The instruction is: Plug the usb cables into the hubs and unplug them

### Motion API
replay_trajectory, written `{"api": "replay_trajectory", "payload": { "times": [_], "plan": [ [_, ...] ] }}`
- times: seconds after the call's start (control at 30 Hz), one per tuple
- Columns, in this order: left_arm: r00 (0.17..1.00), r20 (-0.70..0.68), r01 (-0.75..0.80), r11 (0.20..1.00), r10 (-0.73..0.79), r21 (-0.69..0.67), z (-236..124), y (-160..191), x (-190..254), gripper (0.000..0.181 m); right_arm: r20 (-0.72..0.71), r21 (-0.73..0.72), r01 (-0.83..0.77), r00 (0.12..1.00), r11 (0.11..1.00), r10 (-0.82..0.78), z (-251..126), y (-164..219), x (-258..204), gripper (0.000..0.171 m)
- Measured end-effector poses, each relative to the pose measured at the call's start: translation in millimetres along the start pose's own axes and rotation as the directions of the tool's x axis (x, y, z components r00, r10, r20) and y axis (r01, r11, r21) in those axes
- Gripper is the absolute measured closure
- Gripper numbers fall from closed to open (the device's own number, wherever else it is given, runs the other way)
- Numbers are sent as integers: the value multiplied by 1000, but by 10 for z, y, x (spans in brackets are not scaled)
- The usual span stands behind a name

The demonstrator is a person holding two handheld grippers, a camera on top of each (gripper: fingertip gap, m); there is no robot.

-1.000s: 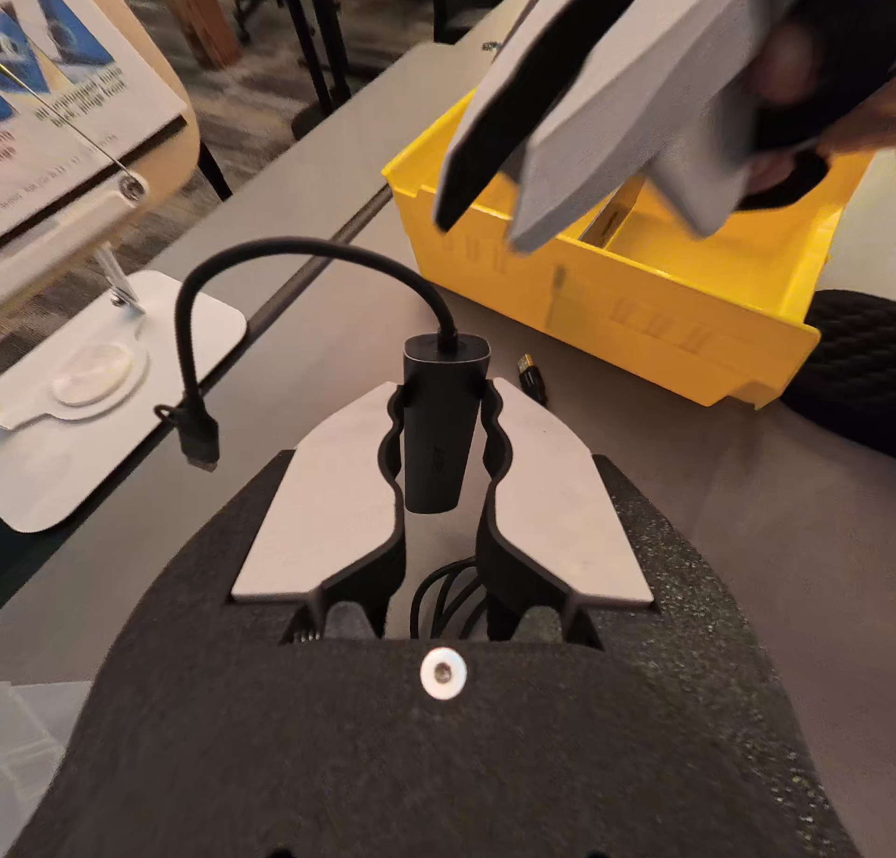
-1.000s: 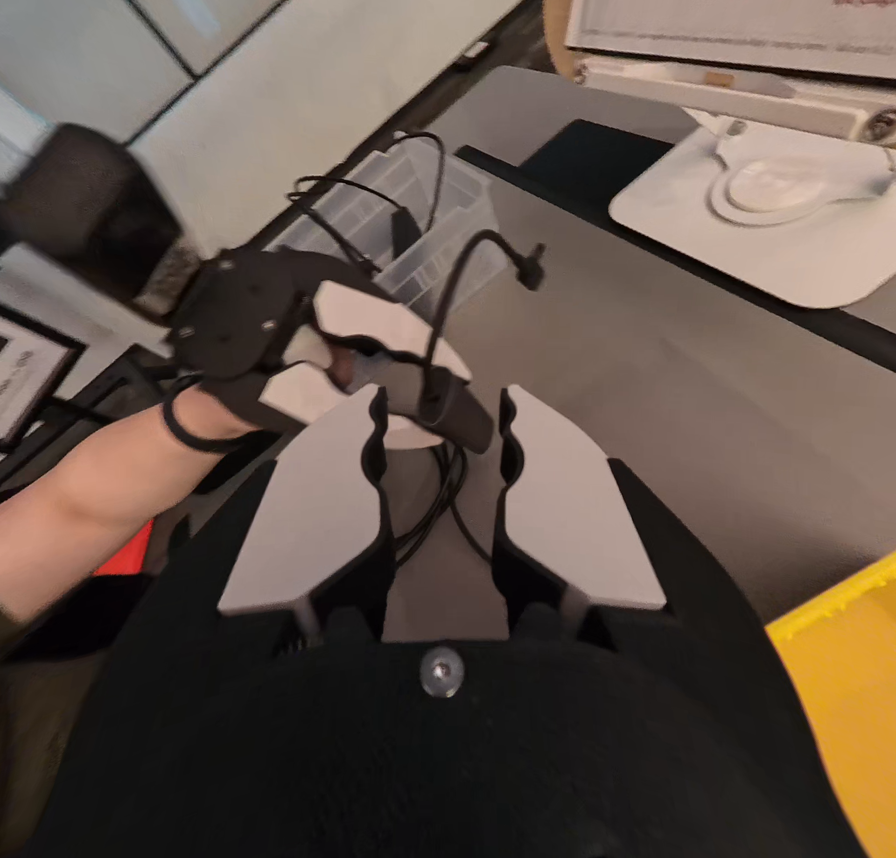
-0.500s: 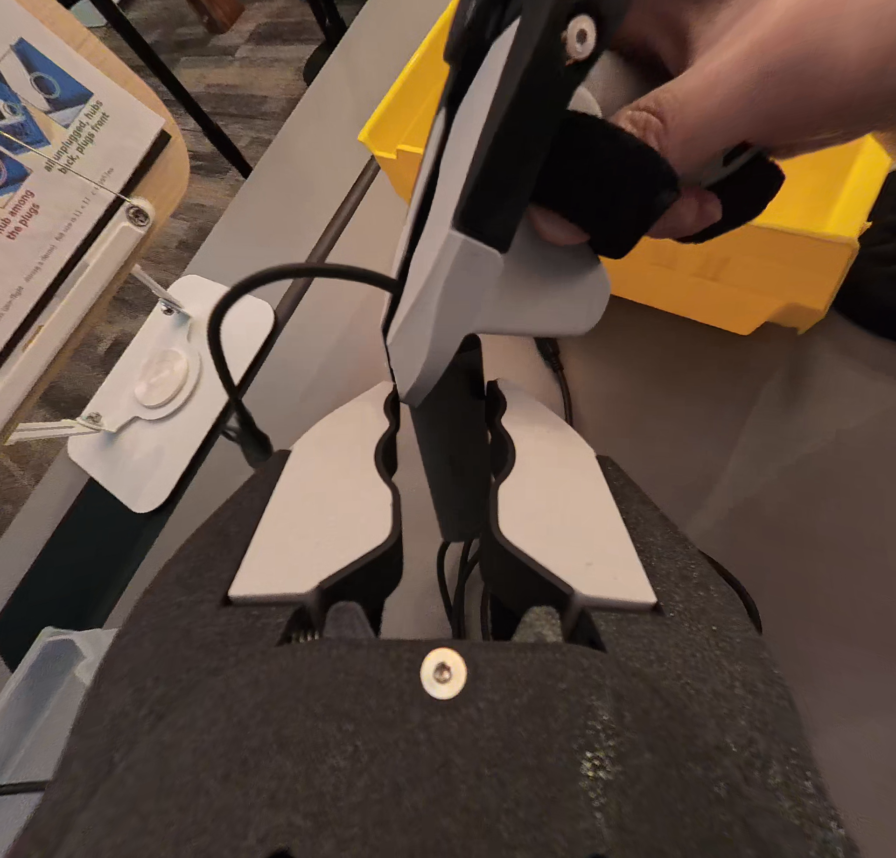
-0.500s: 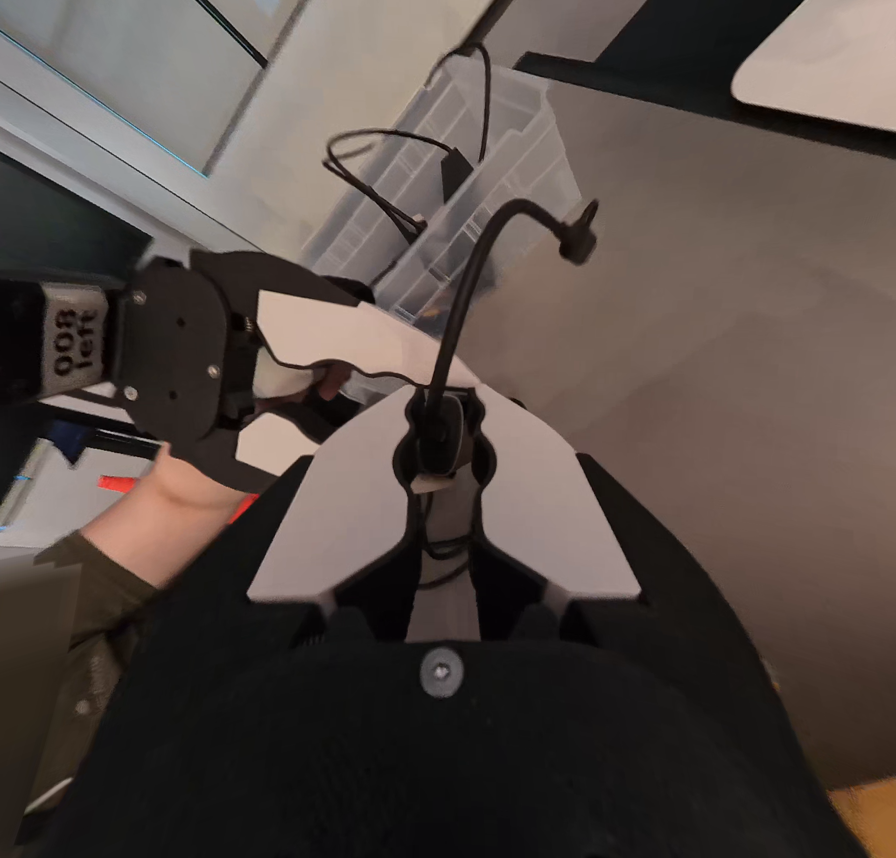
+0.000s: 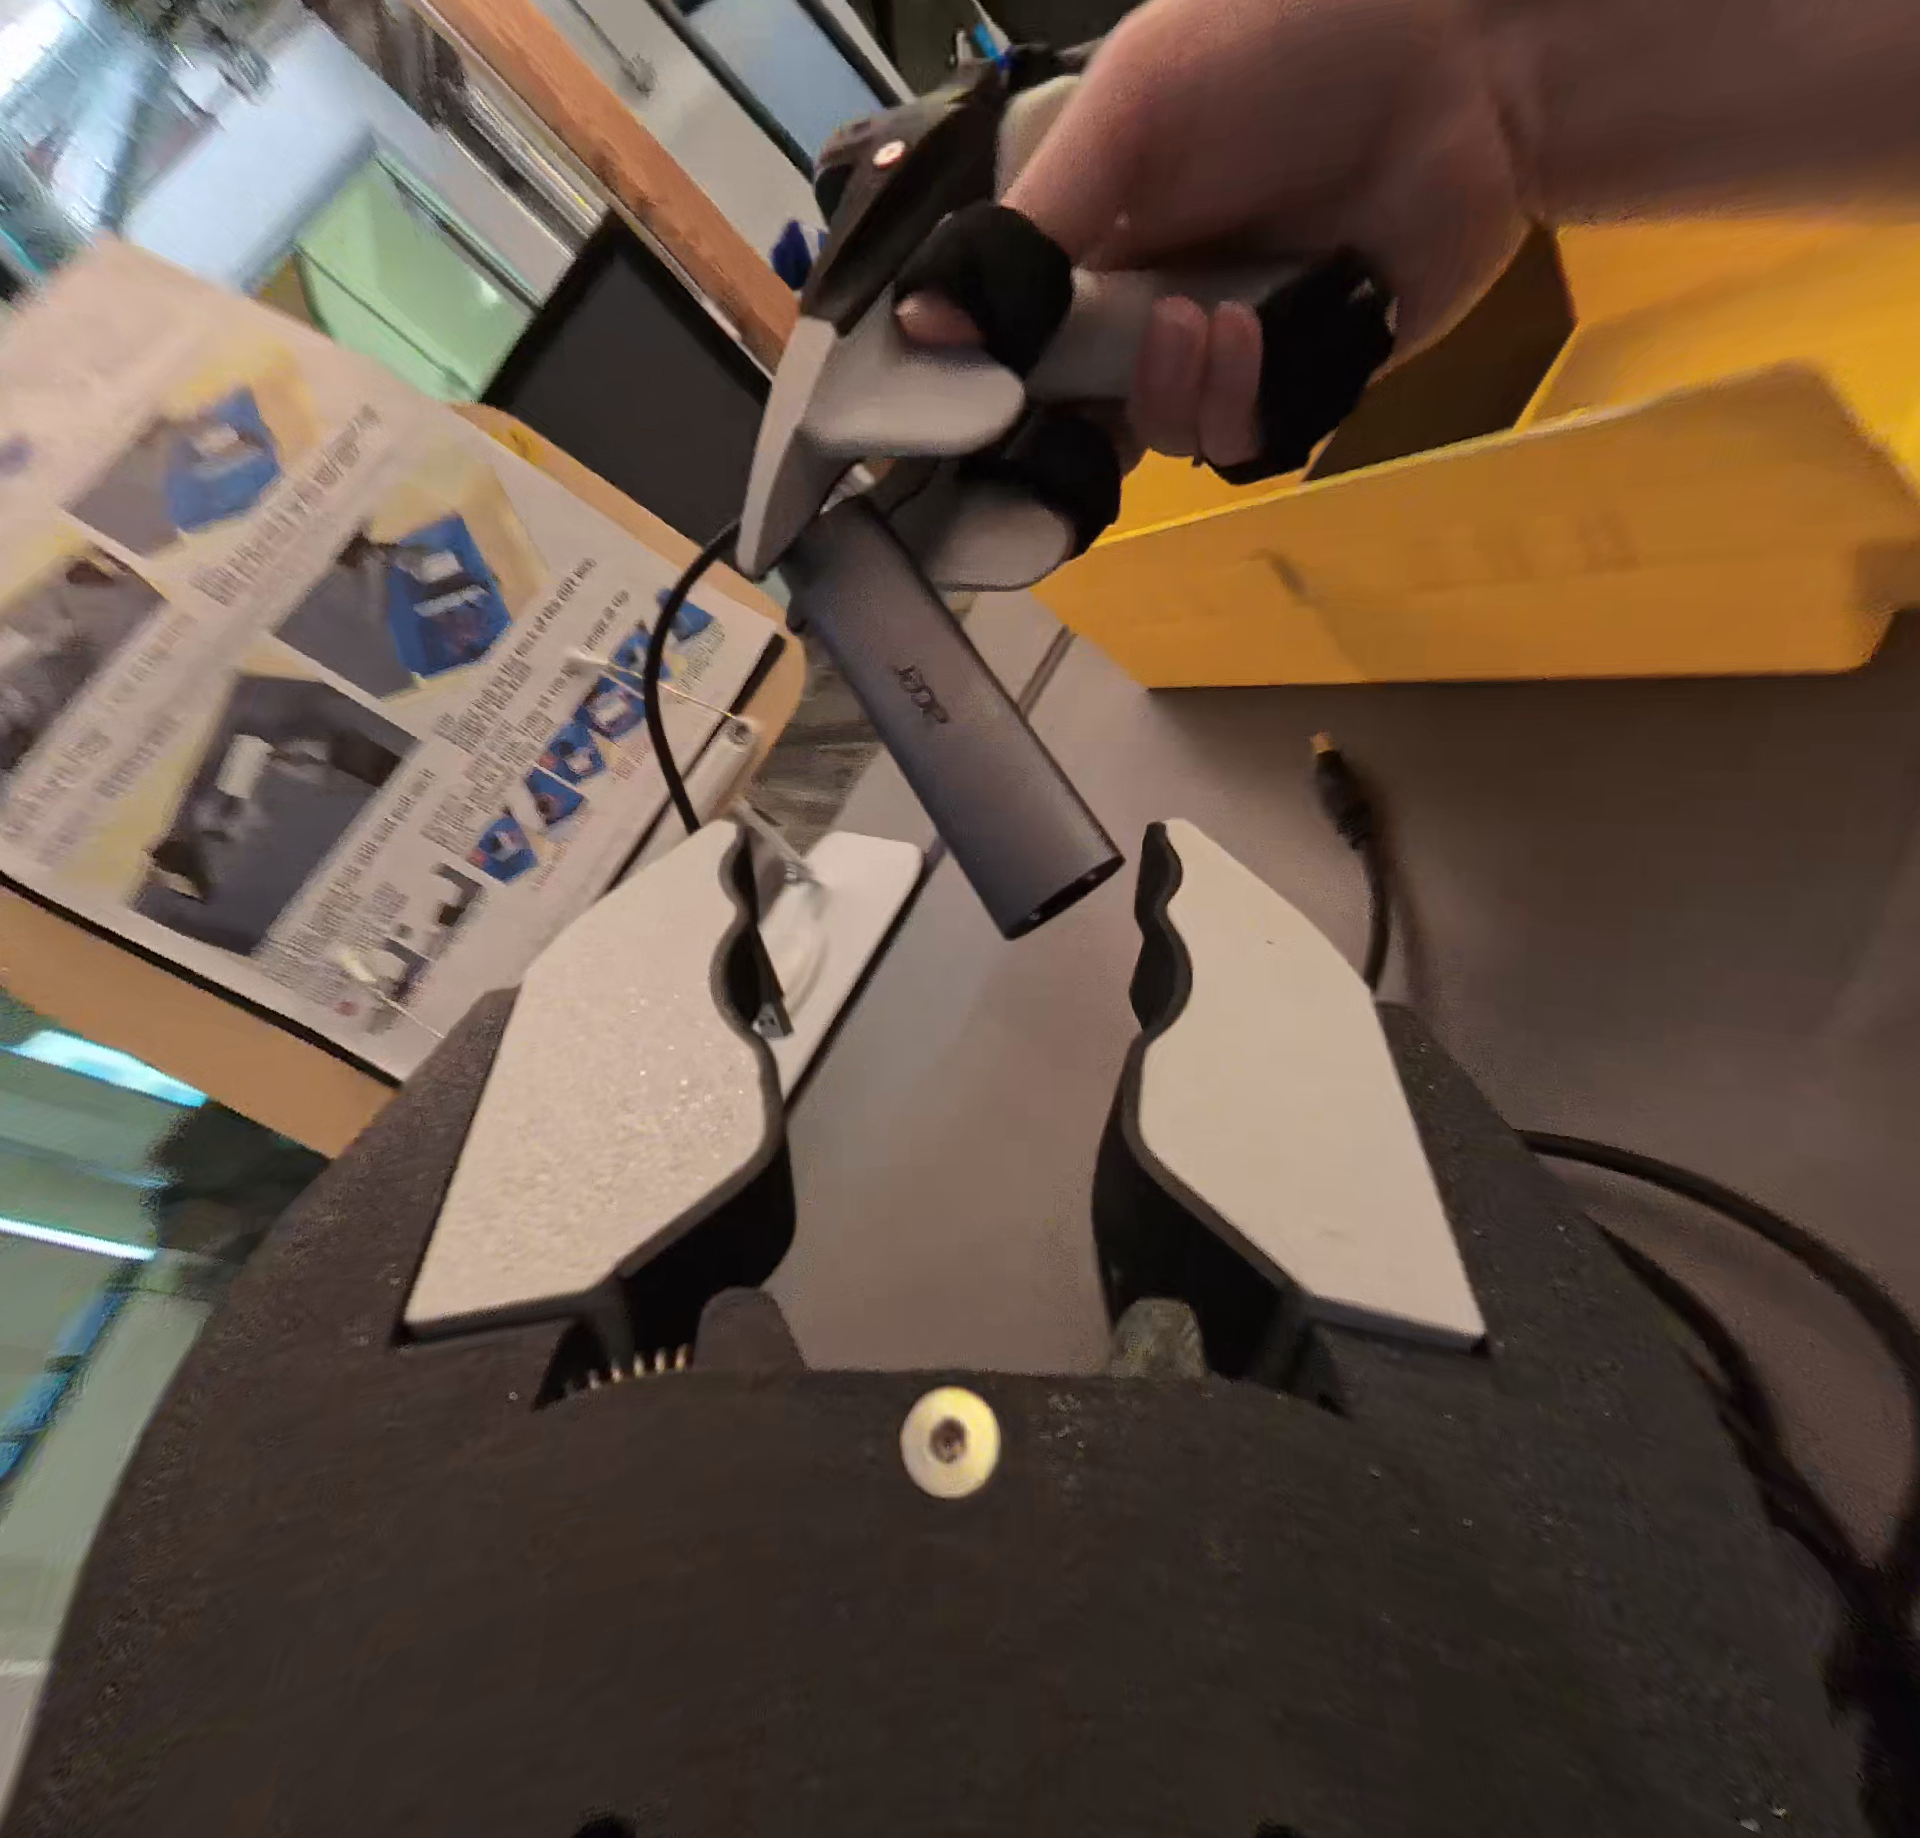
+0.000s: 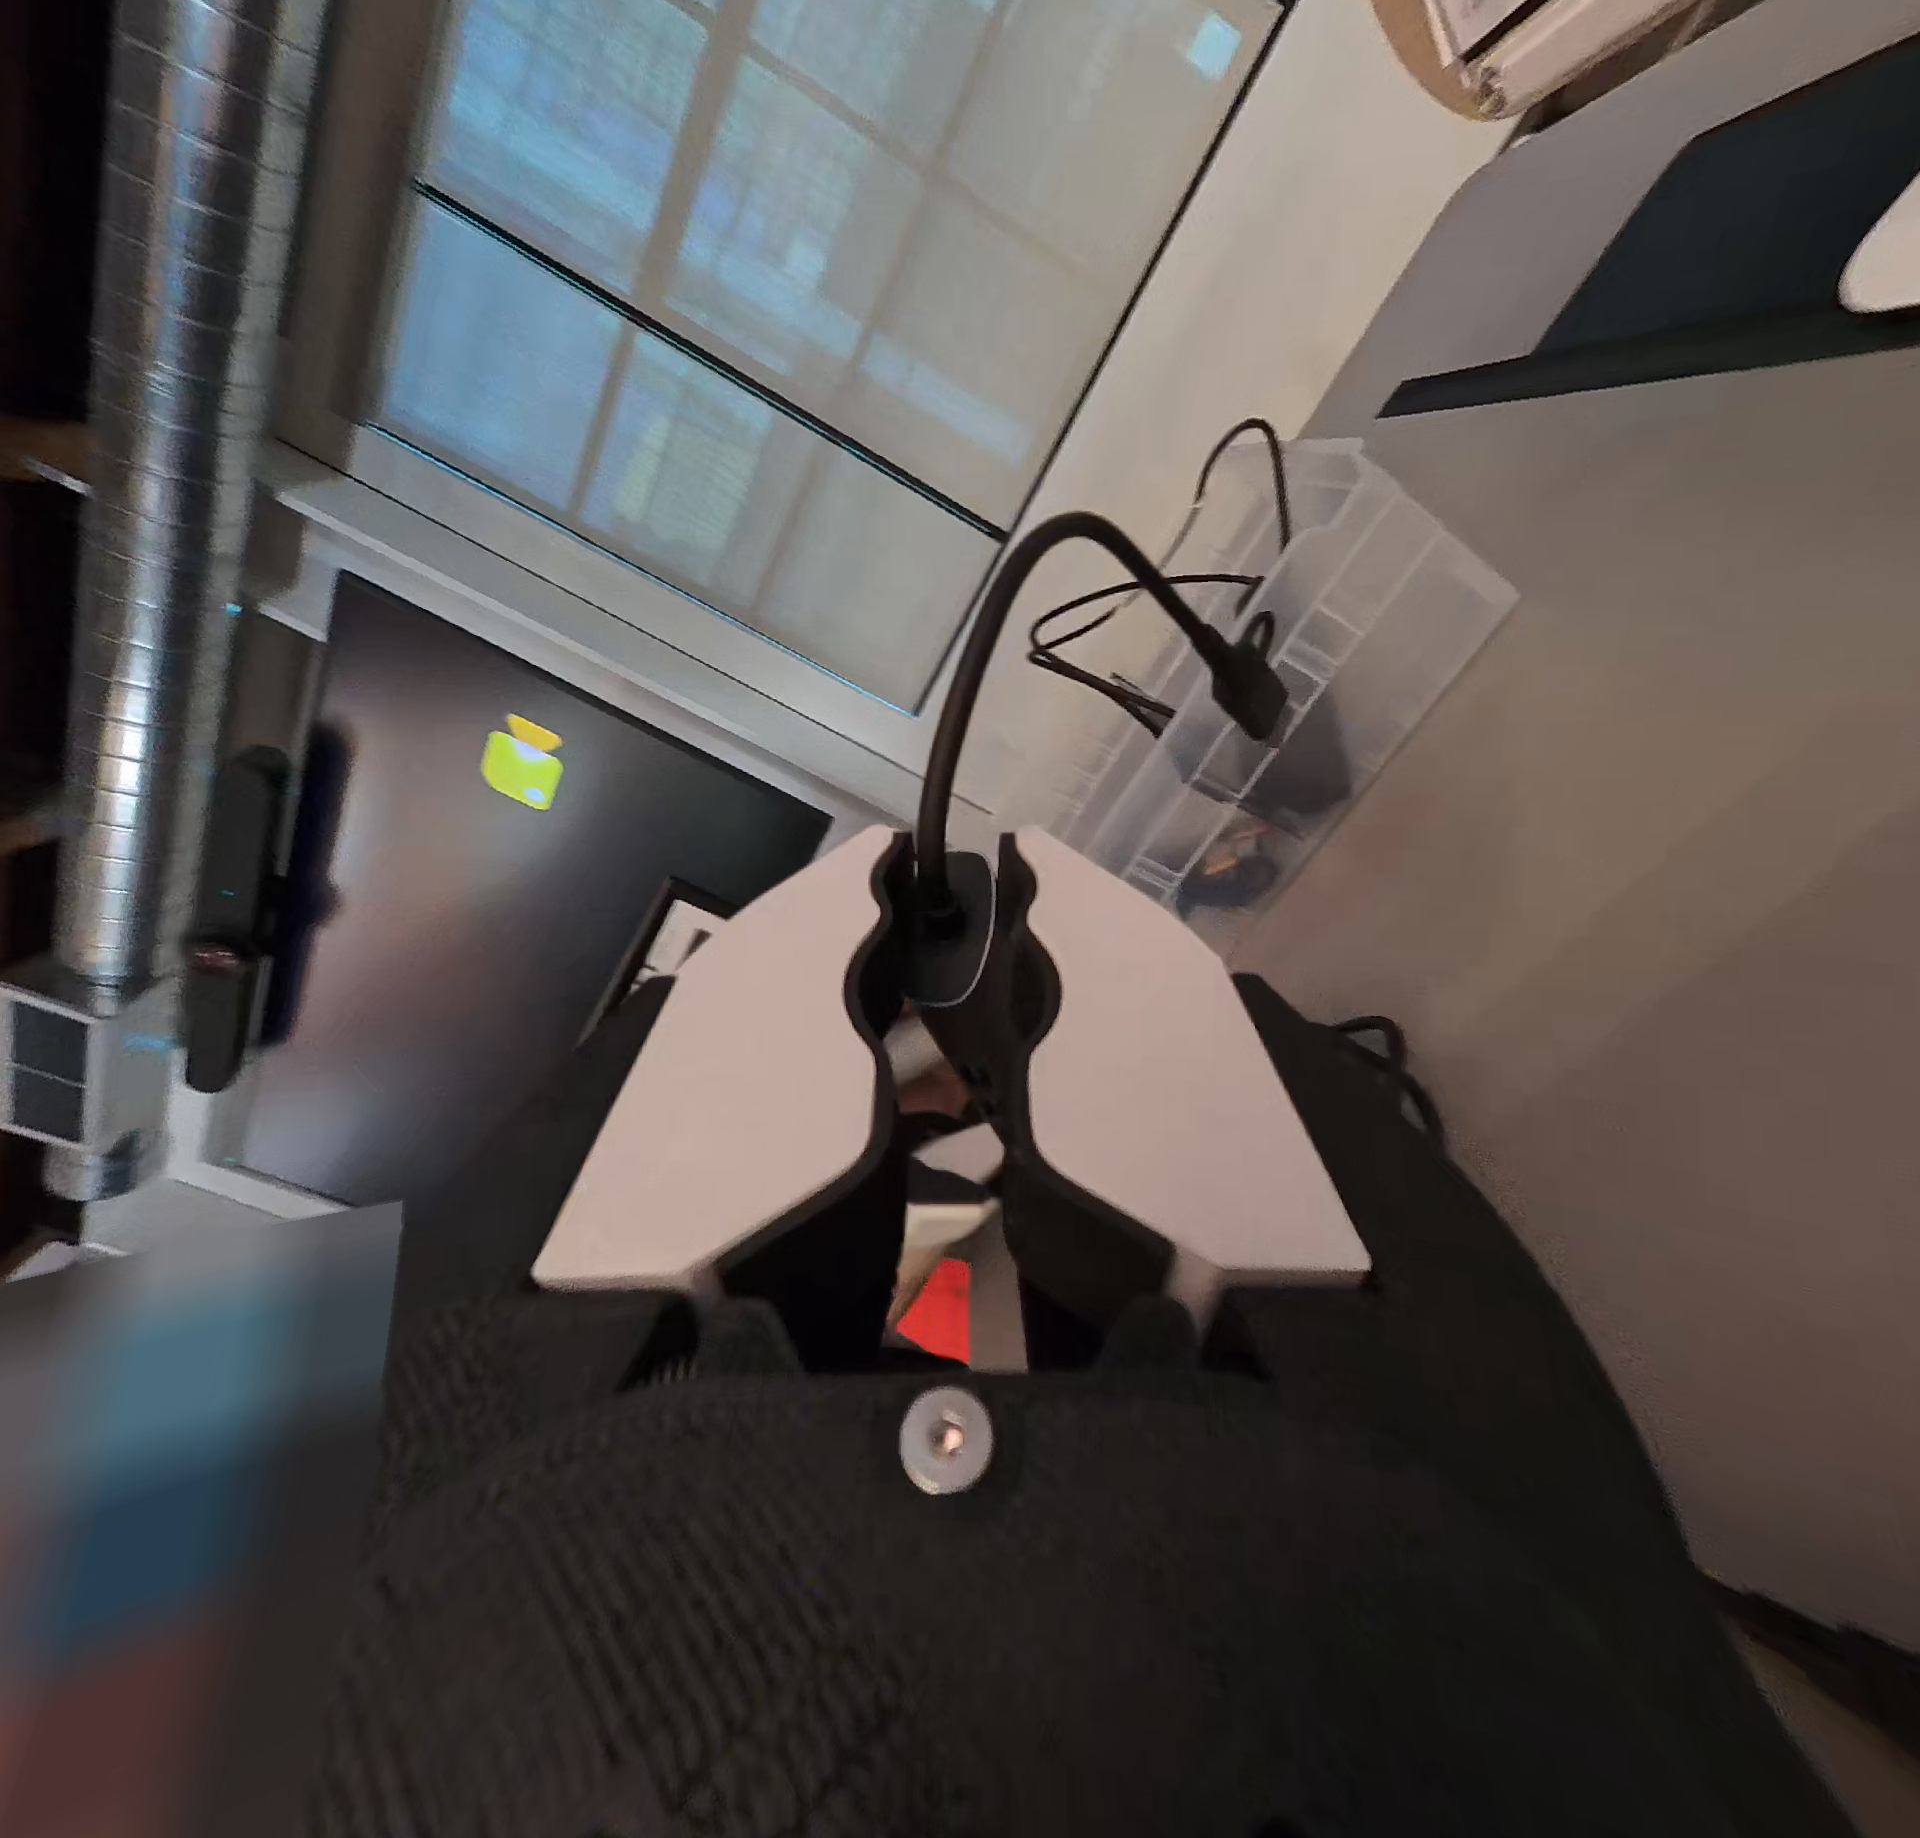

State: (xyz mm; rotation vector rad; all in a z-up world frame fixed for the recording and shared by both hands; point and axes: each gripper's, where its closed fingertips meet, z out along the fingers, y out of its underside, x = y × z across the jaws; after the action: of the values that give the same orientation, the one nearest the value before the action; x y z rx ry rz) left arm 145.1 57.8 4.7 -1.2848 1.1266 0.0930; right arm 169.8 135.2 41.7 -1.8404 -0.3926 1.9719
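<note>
A dark grey USB hub [image 5: 935, 718] hangs tilted in the air in the left wrist view. My right gripper [image 5: 800, 479] is shut on its upper, cable end. My left gripper [image 5: 945, 843] is open wide. The hub's lower end hangs between the left fingertips [image 5: 1226, 915] without touching them. The hub's short black cable [image 5: 655, 687] loops down to its plug [image 5: 769, 1009] beside the left finger. In the right wrist view my right gripper [image 6: 951, 843] pinches the hub's end [image 6: 951, 941]. The cable [image 6: 966, 666] arches up to its plug [image 6: 1247, 687].
A yellow bin [image 5: 1507, 562] stands at the back right of the grey table [image 5: 1558, 905]. A loose black cable [image 5: 1351, 822] lies on the table. An instruction sheet on a board [image 5: 312, 666] stands at the left. A clear compartment box [image 6: 1351, 645] holds cables. Some 9 cm of space lies between my two pairs of fingers.
My left gripper opened and let go of the hub. My right gripper, which closed on the hub's cable end half a second ago, has lifted and tilted it away.
</note>
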Motion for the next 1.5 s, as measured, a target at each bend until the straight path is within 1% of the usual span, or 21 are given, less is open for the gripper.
{"api": "replay_trajectory", "payload": {
  "times": [0.07, 0.1, 0.17, 0.27, 0.4, 0.5, 0.6, 0.63, 0.8, 0.93, 1.07, 1.1, 1.13, 1.17, 1.2, 1.23, 1.3, 1.37, 1.4, 1.43, 1.5],
  "plan": [
    [993, 47, -109, 994, 109, -12, 47, 10, 34, 113, 50, 7, -47, 998, 999, 47, 32, 5, -20, 155],
    [988, 46, -150, 988, 151, -29, 82, 40, 69, 114, 68, 11, -71, 995, 997, 70, 42, 5, -18, 156],
    [978, 58, -199, 978, 202, -55, 148, 103, 94, 113, 100, 15, -111, 989, 994, 109, 53, 4, -12, 156],
    [956, 110, -266, 962, 272, -65, 217, 146, 66, 116, 135, 11, -149, 980, 989, 146, 75, 13, -26, 156],
    [926, 160, -339, 940, 342, -50, 280, 124, 17, 134, 170, -2, -190, 968, 982, 187, 139, 49, -29, 156],
    [918, 162, -361, 932, 362, -38, 279, 86, -5, 138, 171, 20, -205, 965, 979, 199, 119, 15, 16, 156],
    [888, 228, -402, 915, 399, -32, 201, 8, -103, 156, 142, 28, -218, 967, 976, 212, 102, 4, 104, 156],
    [889, 242, -395, 918, 388, -22, 166, -23, -142, 161, 132, 21, -216, 969, 976, 211, 109, 17, 129, 156],
    [953, 168, -259, 966, 253, 12, 77, -61, -171, 163, 102, -41, -190, 976, 981, 194, 139, 99, 143, 155],
    [982, 143, -133, 990, 125, 51, -11, -140, -256, 163, 108, -118, -115, 986, 986, 128, 54, 138, 9, 146],
    [992, 128, 6, 992, -22, 126, -171, -222, -423, 164, 106, -153, 44, 994, 987, -28, -131, 123, -192, 150],
    [990, 125, 41, 988, -60, 148, -219, -242, -470, 164, 102, -158, 104, 991, 982, -88, -179, 119, -241, 153],
    [989, 115, 72, 983, -92, 171, -267, -261, -506, 164, 105, -178, 201, 977, 963, -185, -221, 141, -299, 154],
    [987, 109, 100, 977, -122, 188, -313, -273, -544, 164, 102, -197, 321, 946, 926, -307, -254, 165, -348, 154],
    [984, 101, 126, 971, -149, 204, -354, -288, -574, 164, 92, -196, 462, 887, 865, -453, -276, 168, -394, 152],
    [981, 88, 152, 963, -175, 223, -393, -308, -592, 164, 71, -171, 602, 797, 780, -600, -282, 153, -449, 143],
    [977, 47, 189, 947, -208, 259, -458, -364, -587, 164, 10, -102, 820, 567, 563, -824, -250, 142, -585, 125],
    [975, -5, 212, 934, -220, 287, -508, -430, -543, 164, -30, -88, 942, 324, 325, -946, -175, 250, -694, 113],
    [975, -36, 221, 925, -220, 309, -540, -478, -511, 164, -31, -94, 969, 225, 227, -974, -122, 323, -728, 110],
    [973, -67, 232, 915, -222, 330, -570, -525, -480, 164, -4, -98, 983, 159, 158, -987, -64, 423, -762, 109],
    [967, -120, 252, 901, -223, 353, -617, -603, -433, 164, 47, -102, 990, 102, 97, -994, 43, 570, -811, 109]
  ]
}}
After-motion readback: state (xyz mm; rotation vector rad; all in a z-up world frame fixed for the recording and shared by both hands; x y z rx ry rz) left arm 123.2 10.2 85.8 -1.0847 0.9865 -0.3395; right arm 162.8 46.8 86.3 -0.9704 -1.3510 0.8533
